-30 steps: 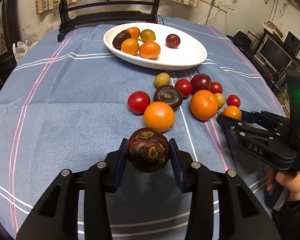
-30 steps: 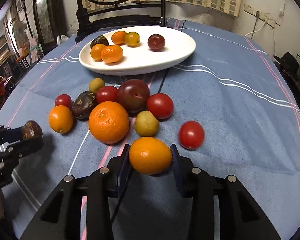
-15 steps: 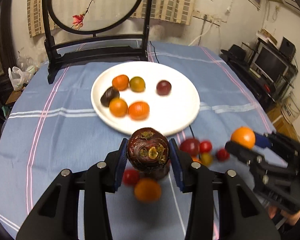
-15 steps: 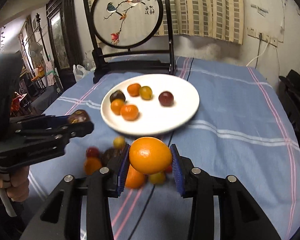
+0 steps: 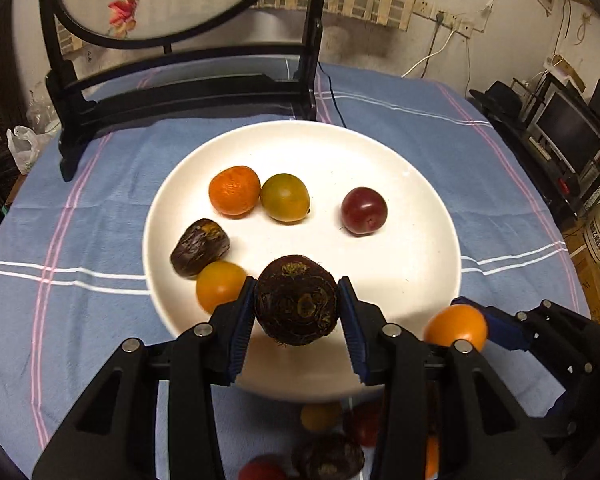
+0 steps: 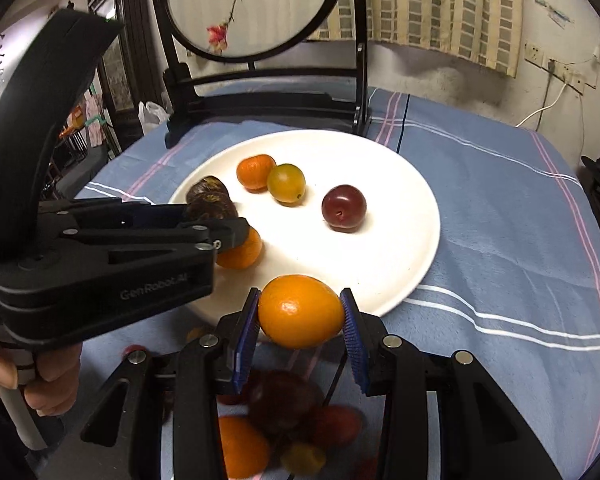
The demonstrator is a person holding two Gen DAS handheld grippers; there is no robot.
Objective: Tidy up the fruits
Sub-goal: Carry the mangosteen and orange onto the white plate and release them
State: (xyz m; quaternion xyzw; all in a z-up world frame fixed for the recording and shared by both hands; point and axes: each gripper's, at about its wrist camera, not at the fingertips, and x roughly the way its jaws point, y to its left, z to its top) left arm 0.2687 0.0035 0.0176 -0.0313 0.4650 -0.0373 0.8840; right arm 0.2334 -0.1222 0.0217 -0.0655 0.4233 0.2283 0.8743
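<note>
My left gripper [image 5: 296, 312] is shut on a dark brown wrinkled fruit [image 5: 296, 300] and hangs over the near part of the white plate [image 5: 420, 264]. My right gripper [image 6: 300, 316] is shut on an orange fruit [image 6: 300, 311] just above the plate's [image 6: 400, 240] near rim. The plate holds an orange mandarin [image 5: 234, 190], a yellow-green fruit [image 5: 285, 197], a dark red plum [image 5: 364, 211], a dark wrinkled fruit [image 5: 199, 247] and an orange fruit [image 5: 220, 285]. Seen from the right wrist, the left gripper [image 6: 216, 216] reaches in from the left with its dark fruit [image 6: 212, 206].
Several loose fruits [image 6: 284, 412] lie blurred on the blue cloth [image 6: 500, 240] below both grippers, near the plate's front edge. A black stand with a round embroidered screen [image 6: 256, 4] rises just behind the plate. A hand [image 6: 40, 384] grips the left handle.
Both grippers have risen and travelled forward from the loose fruit pile to the plate, each still carrying its fruit. The pile has dropped to the bottom of both views.
</note>
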